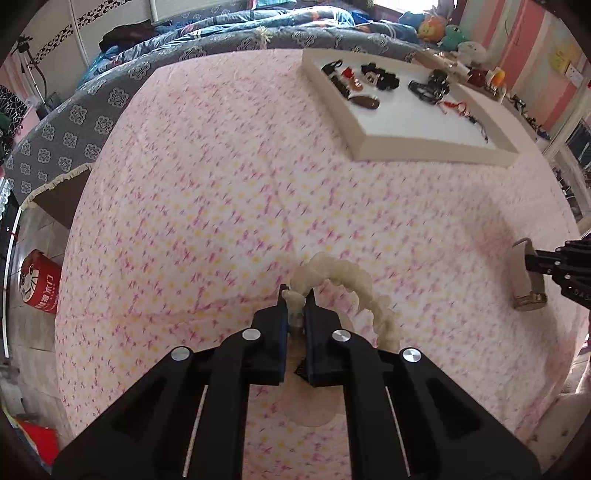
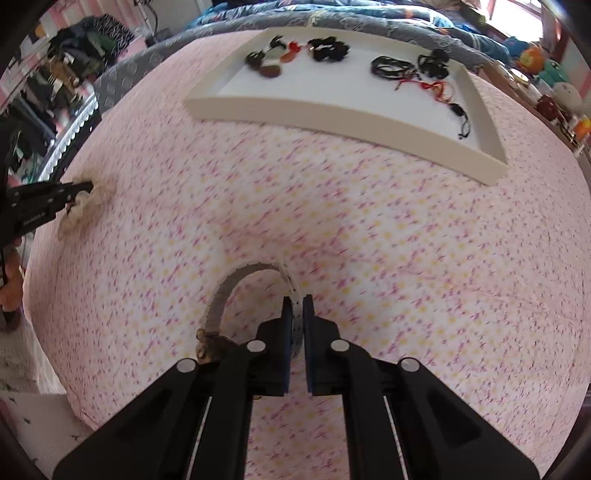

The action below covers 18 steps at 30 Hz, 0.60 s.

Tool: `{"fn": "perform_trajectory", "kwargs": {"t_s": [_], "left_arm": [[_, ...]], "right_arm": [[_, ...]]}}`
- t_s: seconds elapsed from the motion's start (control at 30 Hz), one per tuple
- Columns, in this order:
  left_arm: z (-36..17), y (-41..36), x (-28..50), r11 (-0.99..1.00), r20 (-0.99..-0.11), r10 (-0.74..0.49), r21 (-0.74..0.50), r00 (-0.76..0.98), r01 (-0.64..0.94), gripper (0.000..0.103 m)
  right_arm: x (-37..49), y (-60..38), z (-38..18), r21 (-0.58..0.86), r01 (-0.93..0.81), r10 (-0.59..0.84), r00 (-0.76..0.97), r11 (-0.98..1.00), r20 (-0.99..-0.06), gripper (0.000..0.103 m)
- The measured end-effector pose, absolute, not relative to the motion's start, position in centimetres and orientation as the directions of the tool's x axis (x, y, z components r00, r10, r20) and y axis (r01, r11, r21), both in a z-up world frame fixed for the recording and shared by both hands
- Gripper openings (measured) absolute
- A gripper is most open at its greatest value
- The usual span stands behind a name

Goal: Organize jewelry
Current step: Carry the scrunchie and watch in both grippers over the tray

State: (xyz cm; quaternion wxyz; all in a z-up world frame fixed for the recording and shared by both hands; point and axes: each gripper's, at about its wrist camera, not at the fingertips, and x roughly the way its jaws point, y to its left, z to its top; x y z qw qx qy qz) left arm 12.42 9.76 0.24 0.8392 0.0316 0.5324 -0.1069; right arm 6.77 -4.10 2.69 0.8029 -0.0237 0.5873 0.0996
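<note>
We work over a table draped in a pink flecked cloth (image 1: 221, 206), with one piece of jewelry in each gripper. Our left gripper (image 1: 295, 297) is clenched on a cream beaded bracelet (image 1: 354, 288), which arcs out from between the fingertips toward 3 o'clock and curls back down beside the right finger. Our right gripper (image 2: 296, 304) is clamped on a grey band bracelet (image 2: 236, 284), whose loop rises from the pads and sweeps over toward 9 o'clock, ending in a small brownish ornament beside the left finger.

In the left wrist view, the right gripper enters at 3 o'clock with the grey band hanging from it. In the right wrist view, the left gripper shows at 9 o'clock with the cream beads bunched at its tip.

The white tray (image 2: 332, 114) sits at 12 o'clock in the right view and toward 1 o'clock in the left view, well apart from both grippers. Inside it lie dark cords, black pieces, a red string and a brown oval piece. Bare cloth lies between us and the tray's near wall.

Behind the table there is a bed with a grey patterned quilt (image 1: 92, 122), plush toys (image 1: 443, 33) at 1 o'clock, and a red bucket (image 1: 38, 282) on the floor at 9 o'clock.
</note>
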Motion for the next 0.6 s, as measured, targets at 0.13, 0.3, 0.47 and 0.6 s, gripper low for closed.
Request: {"fn": "perform_trajectory", "kwargs": {"t_s": [0.13,0.3,0.47,0.6], "left_arm": [[1.5,8.2,13.8,0.967,-0.89,-0.186,-0.091,0.417,0.236,0.005],[4.0,5.6,15.5,0.955,-0.869,-0.227,-0.109,0.44,0.277,0.005],[6.9,2.9,19.4,0.948,-0.839,-0.258,-0.125,0.479,0.292,0.005],[7.9,0.6,23.6,0.951,-0.837,-0.272,-0.159,0.475,0.266,0.005]], "right_arm": [[7.7,-5.5,3.3,0.089,-0.162,0.138,0.32,0.983,-0.938,0.005],[9.9,-6.7,5.3,0.088,-0.13,0.132,0.383,0.988,-0.914,0.005],[13.4,-8.6,9.0,0.049,-0.094,0.088,0.467,0.994,-0.88,0.005],[16.8,-9.5,11.0,0.005,-0.058,0.034,0.515,0.998,-0.857,0.005]]}}
